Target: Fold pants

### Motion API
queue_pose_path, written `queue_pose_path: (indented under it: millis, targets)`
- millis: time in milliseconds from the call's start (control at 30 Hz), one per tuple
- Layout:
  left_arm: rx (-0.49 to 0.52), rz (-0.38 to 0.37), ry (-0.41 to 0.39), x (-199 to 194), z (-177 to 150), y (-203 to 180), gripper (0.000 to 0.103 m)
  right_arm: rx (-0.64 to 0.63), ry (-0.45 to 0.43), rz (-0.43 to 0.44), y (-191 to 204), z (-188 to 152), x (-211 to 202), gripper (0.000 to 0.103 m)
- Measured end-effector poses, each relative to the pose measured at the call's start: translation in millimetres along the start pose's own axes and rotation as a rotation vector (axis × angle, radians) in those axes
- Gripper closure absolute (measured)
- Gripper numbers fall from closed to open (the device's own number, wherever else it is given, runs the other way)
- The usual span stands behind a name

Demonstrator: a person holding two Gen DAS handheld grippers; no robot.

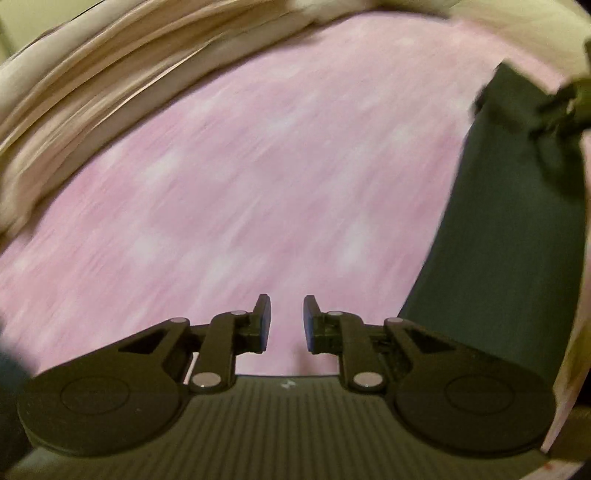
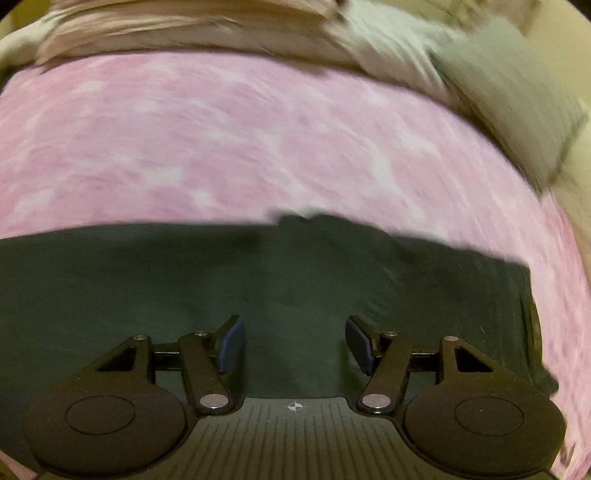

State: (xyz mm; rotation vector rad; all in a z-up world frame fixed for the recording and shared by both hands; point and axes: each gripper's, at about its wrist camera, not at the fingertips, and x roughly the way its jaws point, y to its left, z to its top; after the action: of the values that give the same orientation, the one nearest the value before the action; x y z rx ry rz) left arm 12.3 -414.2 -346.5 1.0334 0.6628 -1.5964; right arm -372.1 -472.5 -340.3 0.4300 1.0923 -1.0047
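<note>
The dark green pants (image 2: 147, 277) lie flat on a pink mottled sheet (image 2: 221, 129), filling the lower half of the right wrist view. My right gripper (image 2: 293, 325) hovers over them, open, with only flat cloth showing in its wide gap. In the left wrist view the pants (image 1: 498, 240) run as a long dark band down the right side. My left gripper (image 1: 287, 306) is over bare pink sheet (image 1: 258, 166) to their left. Its fingers stand a narrow gap apart with nothing between them. Both views are motion-blurred.
A bunched beige duvet (image 1: 74, 92) lies along the far left edge of the bed, and it shows as the beige duvet (image 2: 184, 29) at the top of the right view. A grey pillow (image 2: 517, 110) sits at the far right. A dark blurred shape (image 1: 565, 107) hangs over the pants' far end.
</note>
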Motion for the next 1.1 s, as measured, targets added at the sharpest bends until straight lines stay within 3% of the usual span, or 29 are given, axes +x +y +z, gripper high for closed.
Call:
queue_pose_path:
  millis: [100, 167, 367, 500, 600, 700, 800, 900, 1000, 1067, 1100]
  targets:
    - [0.025, -0.128, -0.040, 40.1, 72.3, -46.7, 0.086, 0.070, 0.100, -0.040, -54.2, -18.5, 9.5, 0.045]
    - [0.022, -0.206, -0.056, 63.9, 115.0, -76.2, 0.084, 0.133, 0.129, 0.014, -92.1, -28.3, 6.2, 0.044]
    - [0.048, -0.425, 0.007, 137.1, 197.2, -147.3, 0.076, 0.084, -0.012, 0.034, -162.7, 0.4, -8.9, 0.043]
    - [0.026, -0.535, 0.098, 184.8, 221.6, -162.5, 0.076, 0.002, -0.043, 0.057, -194.9, 27.8, 17.1, 0.043]
    - [0.074, -0.577, 0.147, 197.2, 229.4, -171.9, 0.076, -0.176, -0.039, 0.071, -197.4, 37.6, 44.9, 0.043]
    - [0.202, -0.502, 0.116, 191.7, 232.9, -179.1, 0.076, -0.317, 0.028, 0.051, -203.5, 33.6, 71.5, 0.043]
    - [0.328, -0.458, 0.102, 189.6, 232.5, -183.4, 0.076, -0.235, 0.057, 0.020, -227.5, 23.8, 74.6, 0.042]
    - [0.358, -0.573, 0.083, 194.0, 234.6, -187.7, 0.076, -0.172, 0.072, 0.009, -244.6, 14.3, 76.9, 0.042]
    - [0.410, -0.634, 0.046, 200.4, 241.0, -196.4, 0.078, -0.194, 0.059, 0.003, -243.6, 9.6, 71.9, 0.042]
    - [0.368, -0.682, 0.034, 205.6, 250.4, -193.8, 0.101, -0.198, 0.060, -0.003, -241.1, 11.9, 75.3, 0.042]
    - [0.310, -0.683, 0.012, 207.2, 256.9, -188.8, 0.103, -0.192, 0.060, -0.005, -240.6, 12.2, 76.0, 0.042]
